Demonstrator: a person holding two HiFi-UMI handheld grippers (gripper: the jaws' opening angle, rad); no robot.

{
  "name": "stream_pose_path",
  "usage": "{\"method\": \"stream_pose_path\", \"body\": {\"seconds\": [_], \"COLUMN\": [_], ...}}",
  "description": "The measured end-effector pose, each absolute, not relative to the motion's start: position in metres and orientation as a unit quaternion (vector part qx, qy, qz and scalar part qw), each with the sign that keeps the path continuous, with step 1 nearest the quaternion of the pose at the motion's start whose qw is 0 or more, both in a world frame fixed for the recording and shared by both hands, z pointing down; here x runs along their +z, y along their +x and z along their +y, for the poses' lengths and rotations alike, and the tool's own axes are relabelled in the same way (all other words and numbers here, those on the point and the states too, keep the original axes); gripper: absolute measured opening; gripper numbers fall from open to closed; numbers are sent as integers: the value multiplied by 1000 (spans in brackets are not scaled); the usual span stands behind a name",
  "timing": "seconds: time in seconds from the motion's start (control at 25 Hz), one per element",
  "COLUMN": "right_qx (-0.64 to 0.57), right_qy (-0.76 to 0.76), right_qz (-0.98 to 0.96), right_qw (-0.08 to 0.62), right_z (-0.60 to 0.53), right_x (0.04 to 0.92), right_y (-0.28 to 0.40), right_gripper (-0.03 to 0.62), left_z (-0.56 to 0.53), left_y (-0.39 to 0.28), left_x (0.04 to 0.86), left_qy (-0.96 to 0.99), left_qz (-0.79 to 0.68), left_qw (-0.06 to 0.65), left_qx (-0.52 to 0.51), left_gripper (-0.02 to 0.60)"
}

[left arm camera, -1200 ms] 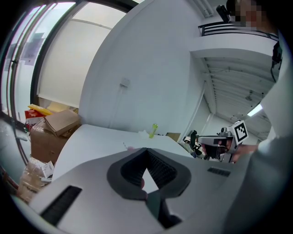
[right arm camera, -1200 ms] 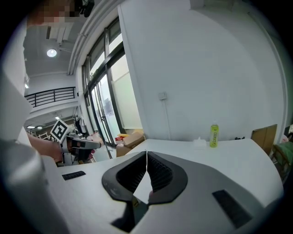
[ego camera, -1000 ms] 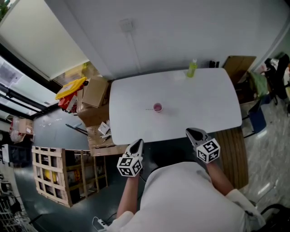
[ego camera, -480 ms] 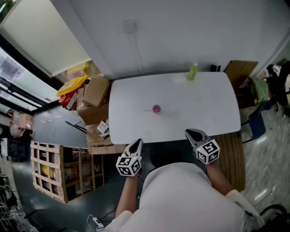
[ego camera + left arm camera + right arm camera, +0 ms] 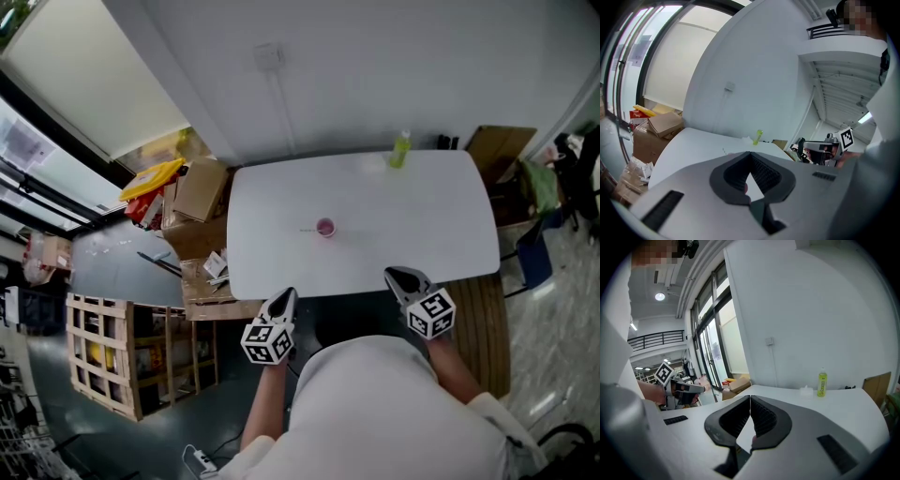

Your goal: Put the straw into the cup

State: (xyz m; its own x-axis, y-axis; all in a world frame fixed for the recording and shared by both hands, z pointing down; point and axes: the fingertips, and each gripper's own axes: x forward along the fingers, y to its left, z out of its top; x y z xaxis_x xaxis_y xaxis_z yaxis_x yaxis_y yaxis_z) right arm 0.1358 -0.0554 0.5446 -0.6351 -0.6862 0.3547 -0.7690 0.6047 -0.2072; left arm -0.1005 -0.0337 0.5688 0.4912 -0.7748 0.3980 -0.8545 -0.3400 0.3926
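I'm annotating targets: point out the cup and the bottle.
cup (image 5: pixel 325 225), head view, middle of its pink opening
bottle (image 5: pixel 399 152), head view, middle of its green body

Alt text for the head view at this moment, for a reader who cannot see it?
Seen from above, a person holds the left gripper and right gripper, both shut and empty, at the near edge of a white table. A small pink cup stands mid-table, with what looks like a thin straw lying just left of it. A green bottle stands at the far edge.
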Motion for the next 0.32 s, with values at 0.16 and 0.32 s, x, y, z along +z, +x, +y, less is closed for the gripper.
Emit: {"method": "stream_pose_path", "body": {"seconds": [0.16,0.32], "right_qx": [171,176], "right_qy": [411,413], "right_qz": [-888,-886], "right_qw": [117,111], "right_z": [-56,-58], "right_x": [543,542], "right_y": [136,139], "right_gripper": [35,35], "left_z": [-33,-34], "left_y": [-100,-96], "left_x": [570,571], "left_qy": [816,818], "left_qz": [-498,-494], "left_qw": [286,287], "left_qx": [70,68], "left_gripper": [2,2]}}
